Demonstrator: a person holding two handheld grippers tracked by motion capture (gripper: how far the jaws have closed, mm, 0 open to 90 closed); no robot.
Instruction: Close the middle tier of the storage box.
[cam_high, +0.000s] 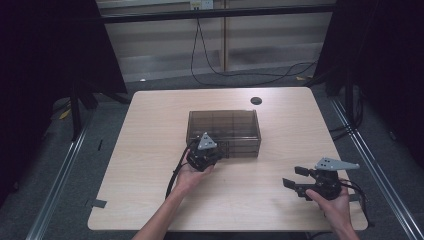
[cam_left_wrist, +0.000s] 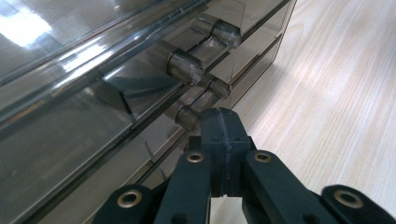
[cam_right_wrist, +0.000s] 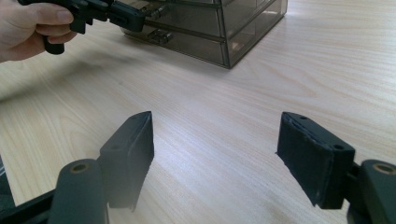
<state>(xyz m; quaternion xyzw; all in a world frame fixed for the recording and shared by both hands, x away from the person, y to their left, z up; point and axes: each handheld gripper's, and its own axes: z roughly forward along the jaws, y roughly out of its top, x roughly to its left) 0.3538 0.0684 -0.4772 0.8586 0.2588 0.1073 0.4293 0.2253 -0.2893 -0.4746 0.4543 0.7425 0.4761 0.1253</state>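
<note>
Box: smoky see-through drawer box (cam_high: 224, 131) sat near the middle of the surface (cam_high: 150, 150), drawers all pushed in
Knobs: little round drawer knobs (cam_left_wrist: 186, 67) lined up on the front, close by the left jaws
Left hand-held gripper (cam_left_wrist: 220, 122): jaws pressed together, tip right at the lowest knob (cam_left_wrist: 187, 116); could not tell if any knob was pinched
Right hand-held gripper (cam_right_wrist: 215, 154): jaws wide apart, nothing between them, low over bare wood, well apart from the box
Step, as a guess: getting ready to pull a drawer open
Could go wrong: closed jaws might slip off the smooth round knob, because nothing seemed clamped
Could go wrong: the whole box might slide along the surface when pulled, because no hand held it down
Could go wrong: the tip might bump the wrong knob, because the knobs sat so close together
Help: right hand-held gripper looked too far away to steady the box
</note>
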